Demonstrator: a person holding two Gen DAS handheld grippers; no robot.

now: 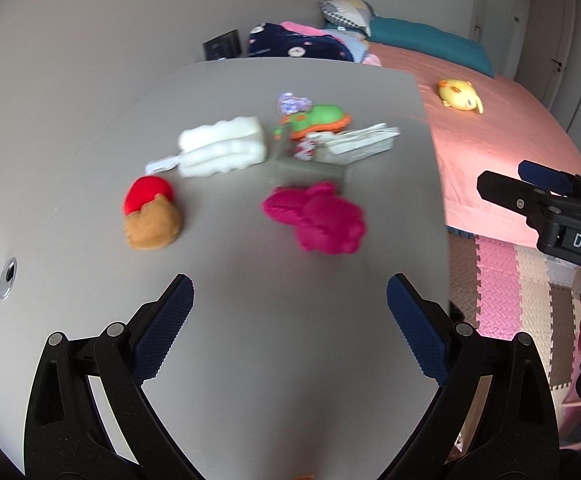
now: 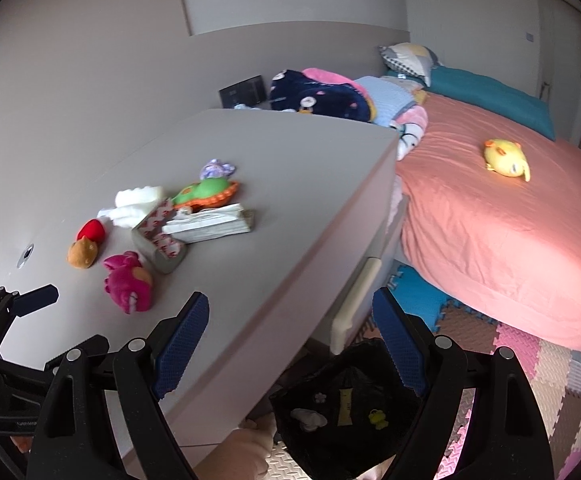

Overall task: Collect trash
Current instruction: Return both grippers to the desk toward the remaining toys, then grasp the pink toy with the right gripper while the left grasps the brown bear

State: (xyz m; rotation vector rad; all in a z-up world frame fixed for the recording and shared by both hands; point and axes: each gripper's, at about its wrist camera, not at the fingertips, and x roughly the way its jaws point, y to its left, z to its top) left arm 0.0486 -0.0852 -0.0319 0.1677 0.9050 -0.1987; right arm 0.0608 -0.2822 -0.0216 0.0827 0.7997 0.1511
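Left wrist view puts my left gripper (image 1: 290, 320) over bare grey desk (image 1: 90, 120), fingers wide apart and empty; the trash, a crumpled white tissue wad (image 1: 224, 148) and what I take to be a blurred paper wrapper stack (image 1: 364, 142), lies well ahead, past a fuzzy magenta plush (image 1: 318, 218) that sits between. My right gripper (image 2: 290, 336) also stands spread and empty, at the desk's edge above a glossy black bag (image 2: 342, 404) on the foam mat. A red-and-brown plush (image 1: 150, 212) sits left.
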